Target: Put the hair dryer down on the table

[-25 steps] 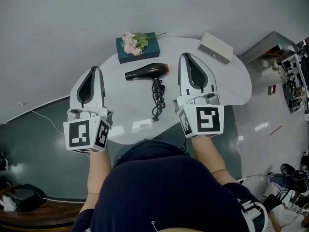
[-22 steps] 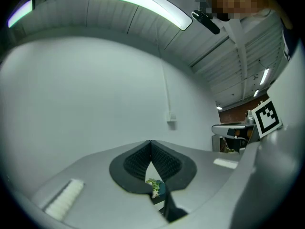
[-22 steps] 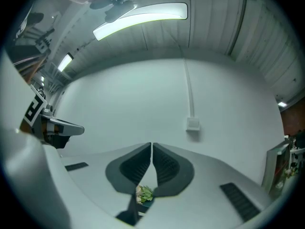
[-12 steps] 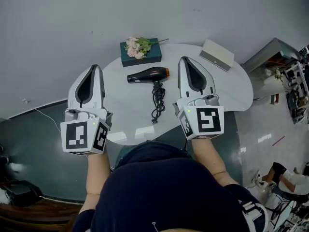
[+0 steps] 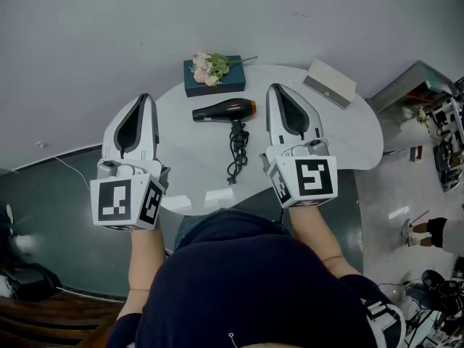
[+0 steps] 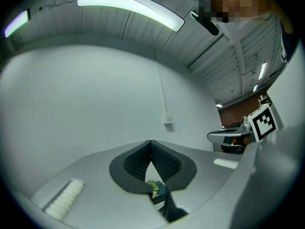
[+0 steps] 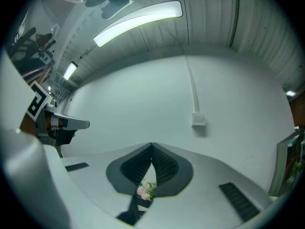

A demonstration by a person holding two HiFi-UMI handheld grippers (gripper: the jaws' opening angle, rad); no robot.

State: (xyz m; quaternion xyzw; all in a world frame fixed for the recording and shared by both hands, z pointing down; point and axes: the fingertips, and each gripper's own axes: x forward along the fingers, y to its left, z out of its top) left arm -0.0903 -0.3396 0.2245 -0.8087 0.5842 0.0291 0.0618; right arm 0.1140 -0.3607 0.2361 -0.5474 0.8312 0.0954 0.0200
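The black hair dryer [image 5: 225, 110] with an orange rear ring lies on its side on the white table [image 5: 341, 133]. Its coiled black cord [image 5: 237, 151] trails toward the near edge. My left gripper [image 5: 146, 97] hovers at the table's left edge, apart from the dryer, shut and holding nothing. My right gripper [image 5: 273, 87] hangs just right of the dryer, also shut and holding nothing. In the left gripper view the pads [image 6: 162, 163] meet at their tips. The right gripper view shows the pads [image 7: 164, 168] closed the same way.
A dark teal box with pink flowers [image 5: 214, 75] sits at the table's far edge behind the dryer. A white box [image 5: 330, 83] lies at the far right. A grey wall rises beyond the table. Cluttered shelves [image 5: 435, 114] stand at the right.
The left gripper has risen slightly. The hair dryer, its cord and the right gripper stay where they were.
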